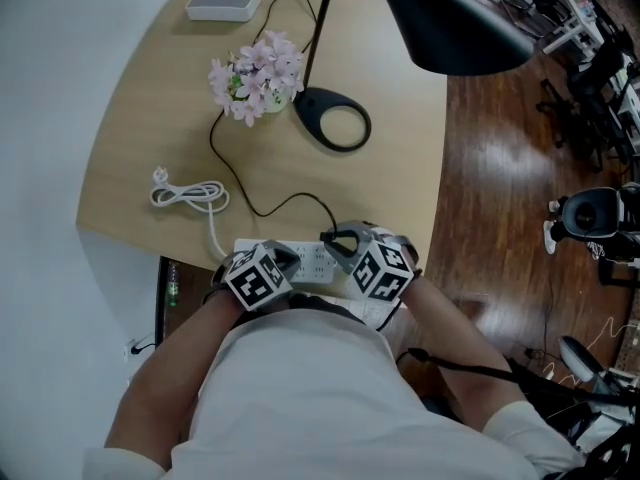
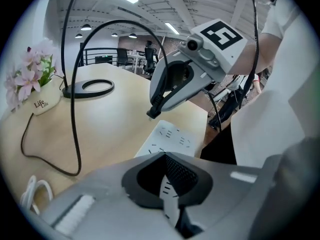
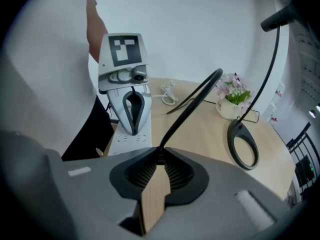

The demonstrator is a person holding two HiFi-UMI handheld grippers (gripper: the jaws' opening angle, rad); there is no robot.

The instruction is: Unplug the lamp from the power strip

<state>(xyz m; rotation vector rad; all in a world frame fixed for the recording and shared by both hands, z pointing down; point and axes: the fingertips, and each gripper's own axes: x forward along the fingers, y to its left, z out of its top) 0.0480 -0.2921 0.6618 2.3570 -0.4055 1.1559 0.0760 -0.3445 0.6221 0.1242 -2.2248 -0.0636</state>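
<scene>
Two tongs at a desk's (image 1: 180, 118) power strip (image 1: 318, 264).
The right tongs (image 3: 161, 153) clamp the lamp cord (image 3: 190, 106); the left tongs (image 2: 165, 159), closed, rest on the strip lying along the near edge.

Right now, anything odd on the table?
Only one thing: the white cord's plug lies loose on the table, in no socket. The cord runs toward the strip, so the strip looks unpowered.
</scene>
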